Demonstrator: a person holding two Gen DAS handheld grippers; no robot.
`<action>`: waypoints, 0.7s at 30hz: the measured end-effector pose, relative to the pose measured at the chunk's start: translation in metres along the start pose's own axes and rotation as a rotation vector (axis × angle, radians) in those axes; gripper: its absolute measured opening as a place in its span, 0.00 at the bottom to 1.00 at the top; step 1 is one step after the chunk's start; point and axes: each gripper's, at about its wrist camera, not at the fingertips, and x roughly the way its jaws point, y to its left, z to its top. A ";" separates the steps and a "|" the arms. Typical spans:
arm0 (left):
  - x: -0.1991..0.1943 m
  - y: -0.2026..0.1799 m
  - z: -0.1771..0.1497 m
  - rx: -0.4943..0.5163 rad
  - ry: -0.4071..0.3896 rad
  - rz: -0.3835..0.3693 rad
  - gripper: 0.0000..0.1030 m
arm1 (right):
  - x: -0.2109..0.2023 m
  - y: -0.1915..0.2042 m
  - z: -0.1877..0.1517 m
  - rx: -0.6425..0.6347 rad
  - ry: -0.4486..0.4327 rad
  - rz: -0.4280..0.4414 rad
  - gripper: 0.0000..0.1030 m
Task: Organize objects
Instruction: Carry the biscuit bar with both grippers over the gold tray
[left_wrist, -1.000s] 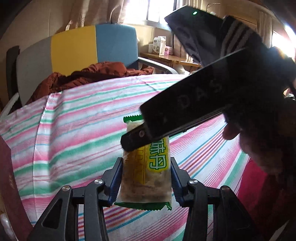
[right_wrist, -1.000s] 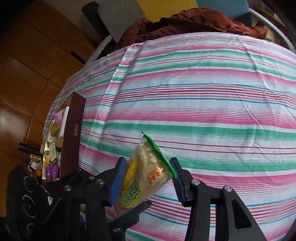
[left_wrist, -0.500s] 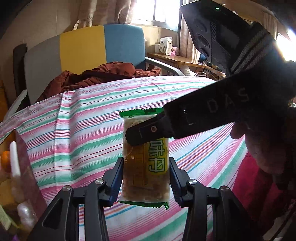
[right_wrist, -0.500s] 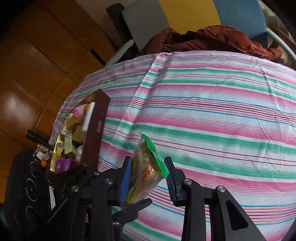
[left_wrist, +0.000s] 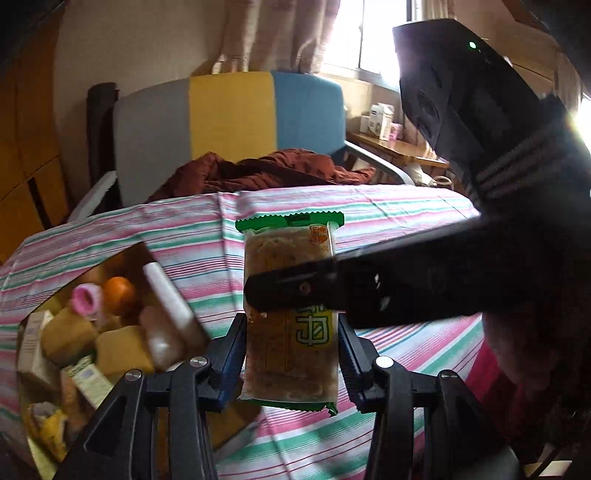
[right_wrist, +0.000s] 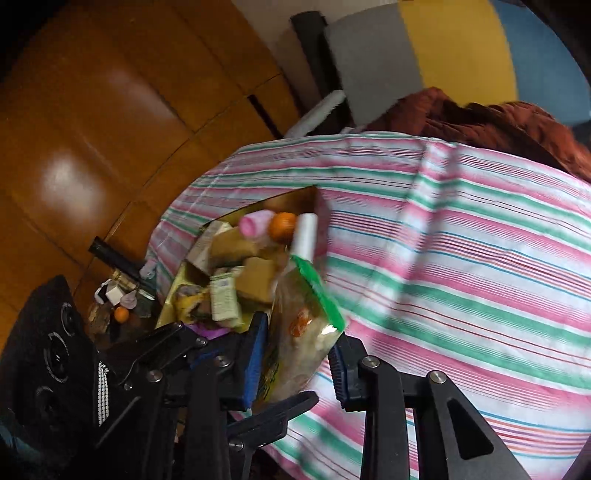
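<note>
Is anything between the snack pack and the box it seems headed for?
Nothing visible blocks the way. The snack pack is held off the cloth between both hand-held grippers, left and right. The open box lies just beside it, already crowded with items, among them an orange.

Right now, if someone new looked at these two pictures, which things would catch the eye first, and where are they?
First the snack packet with green ends, held upright above the striped cloth between the fingers of the left gripper, with the right gripper around it too. Next, at the left, the open box crowded with small items, among them an orange and a pink cap.
</note>
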 end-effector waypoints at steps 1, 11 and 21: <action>-0.003 0.006 -0.001 -0.002 -0.002 0.017 0.45 | 0.007 0.009 0.002 -0.001 -0.001 0.009 0.31; -0.012 0.073 -0.033 -0.123 0.047 0.128 0.45 | 0.082 0.066 0.008 0.002 0.071 0.061 0.27; 0.022 0.112 -0.065 -0.262 0.149 0.143 0.40 | 0.130 0.053 0.008 0.043 0.160 -0.036 0.26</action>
